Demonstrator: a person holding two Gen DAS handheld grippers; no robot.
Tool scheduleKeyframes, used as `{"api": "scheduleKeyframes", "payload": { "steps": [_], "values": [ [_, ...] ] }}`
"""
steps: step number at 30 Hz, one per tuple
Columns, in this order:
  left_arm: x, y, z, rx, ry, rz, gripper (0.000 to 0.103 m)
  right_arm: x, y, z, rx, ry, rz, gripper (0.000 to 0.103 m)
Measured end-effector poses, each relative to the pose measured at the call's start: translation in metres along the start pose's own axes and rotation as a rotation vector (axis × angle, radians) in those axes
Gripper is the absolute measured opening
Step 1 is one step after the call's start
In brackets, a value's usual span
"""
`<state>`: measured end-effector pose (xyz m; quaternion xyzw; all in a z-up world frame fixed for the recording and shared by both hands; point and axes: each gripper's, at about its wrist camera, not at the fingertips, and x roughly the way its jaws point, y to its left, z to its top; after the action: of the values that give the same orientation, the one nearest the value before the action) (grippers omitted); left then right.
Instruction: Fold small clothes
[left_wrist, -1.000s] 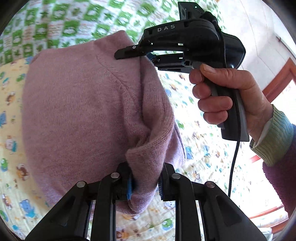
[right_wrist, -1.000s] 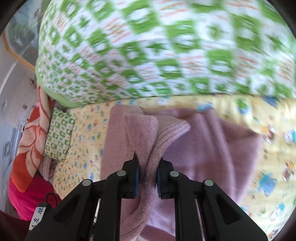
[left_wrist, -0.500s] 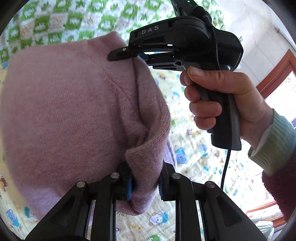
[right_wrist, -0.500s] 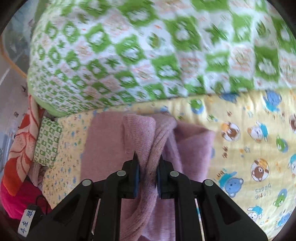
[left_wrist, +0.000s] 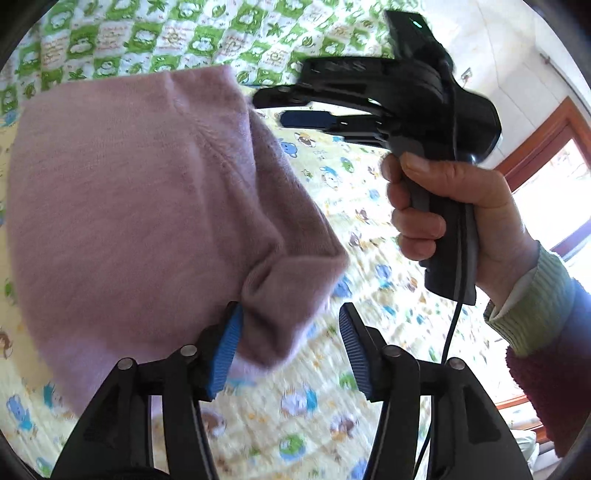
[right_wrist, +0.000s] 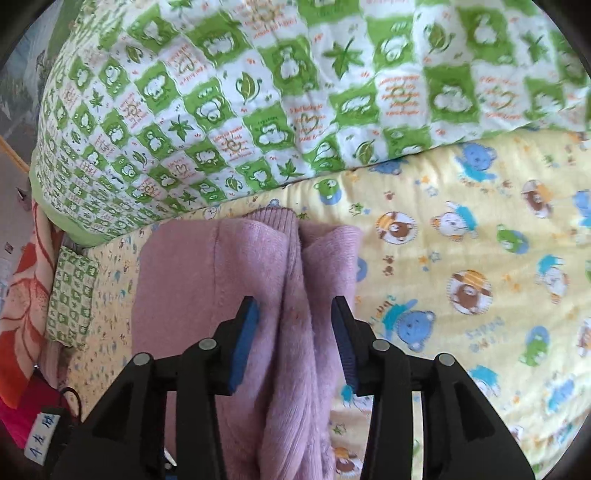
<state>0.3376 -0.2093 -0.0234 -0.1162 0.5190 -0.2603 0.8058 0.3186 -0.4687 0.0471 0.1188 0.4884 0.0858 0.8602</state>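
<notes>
Both your tongs just opening, left gripper (left_wrist: 290, 330) and right gripper (right_wrist: 295, 325) released around mauve knit sweater (left_wrist: 129, 206) folds, resting on yellow cartoon-bear quilt (right_wrist: 461, 258), green checked quilt (right_wrist: 258, 92) beyond.

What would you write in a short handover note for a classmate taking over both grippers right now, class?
Left gripper: jaws have just been opening; a corner of the pink sweater sits loose between them, unclamped.
Right gripper: jaws also just opened; a sweater ridge lies between the pads, not pinched.
Sweater: folded over, on the yellow cartoon sheet, near the green quilt.
Done: one fold laid, both grips let go.
Left: back out, likely check and fold again.
</notes>
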Motion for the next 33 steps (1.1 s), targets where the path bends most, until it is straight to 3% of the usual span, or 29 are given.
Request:
{"api": "scheduleKeyframes", "payload": {
  "steps": [3, 6, 12, 13, 17, 22, 24, 26, 30, 33],
  "values": [
    [-0.017, 0.017, -0.013, -0.034, -0.011, 0.003, 0.058, -0.025, 0.004, -0.012, -0.005, -0.060, -0.029, 0.044],
    [-0.035, 0.038, -0.025, -0.092, -0.031, 0.016, 0.058, -0.044, 0.011, -0.031, 0.015, -0.101, 0.015, 0.044],
    [-0.059, 0.090, -0.026, -0.225, -0.074, 0.097, 0.063, -0.034, 0.028, -0.068, 0.046, -0.037, 0.093, 0.044],
    [-0.071, 0.084, -0.042, -0.245, -0.074, 0.102, 0.063, -0.027, 0.030, -0.071, 0.052, -0.028, 0.092, 0.044],
    [-0.087, 0.130, -0.023, -0.327, -0.096, 0.114, 0.063, -0.009, 0.028, -0.074, 0.084, -0.016, 0.080, 0.044],
    [-0.064, 0.155, 0.010, -0.399, -0.078, 0.105, 0.065, 0.005, 0.024, -0.068, 0.109, -0.015, 0.082, 0.043],
    [-0.060, 0.159, 0.022, -0.402, -0.083, 0.110, 0.065, 0.010, 0.026, -0.066, 0.096, 0.014, 0.102, 0.010],
    [-0.058, 0.157, 0.033, -0.389, -0.095, 0.114, 0.065, 0.008, 0.032, -0.061, 0.077, 0.027, 0.111, 0.009],
    [-0.058, 0.153, 0.043, -0.362, -0.101, 0.113, 0.071, -0.044, 0.040, -0.046, 0.078, -0.099, 0.216, 0.009],
    [-0.052, 0.149, 0.041, -0.343, -0.077, 0.114, 0.071, -0.065, 0.036, -0.048, 0.070, -0.123, 0.196, 0.009]
  ]
}}
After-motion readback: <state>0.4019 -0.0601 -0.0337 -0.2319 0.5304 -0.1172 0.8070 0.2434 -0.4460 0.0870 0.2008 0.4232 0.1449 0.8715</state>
